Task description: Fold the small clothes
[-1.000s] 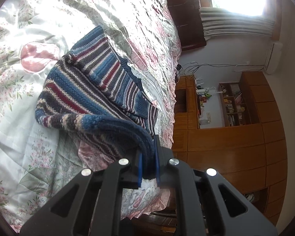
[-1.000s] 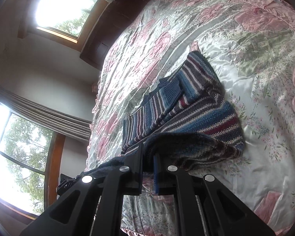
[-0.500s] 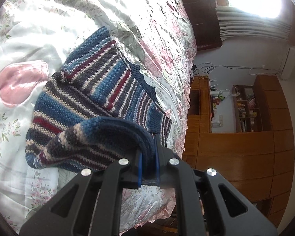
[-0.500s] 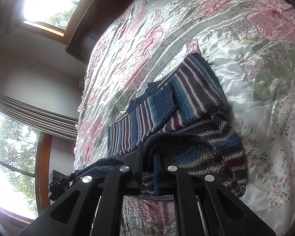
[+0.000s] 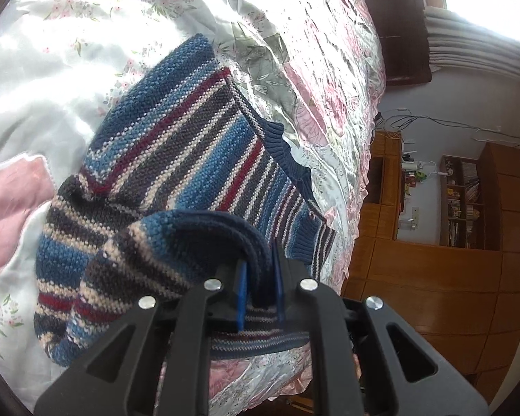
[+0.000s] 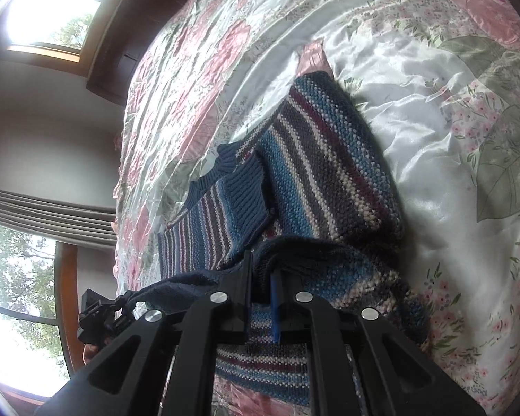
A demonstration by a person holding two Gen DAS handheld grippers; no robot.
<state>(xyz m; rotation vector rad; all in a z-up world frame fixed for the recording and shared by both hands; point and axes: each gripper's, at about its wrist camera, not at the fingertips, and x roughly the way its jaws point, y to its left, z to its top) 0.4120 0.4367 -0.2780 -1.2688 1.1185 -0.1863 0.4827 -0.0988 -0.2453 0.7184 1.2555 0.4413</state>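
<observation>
A small knitted sweater with blue, grey, cream and dark red stripes lies on a flowered satin bedspread. Its near hem is lifted and curled over the rest of the garment. My left gripper is shut on that dark blue hem edge, which sits between the blue pads. In the right wrist view the same sweater shows its ribbed collar at the left. My right gripper is shut on the hem too, with knit fabric bunched between its fingers. The left gripper shows at the lower left of that view.
The bedspread stretches well beyond the sweater on all sides. The bed's edge drops off toward wooden cabinets and shelves on the right of the left wrist view. Windows and curtains stand beyond the far side.
Both grippers have carried the held hem forward over the sweater, toward the collar. The folded part now covers more of the body, and the sweater looks closer and larger.
</observation>
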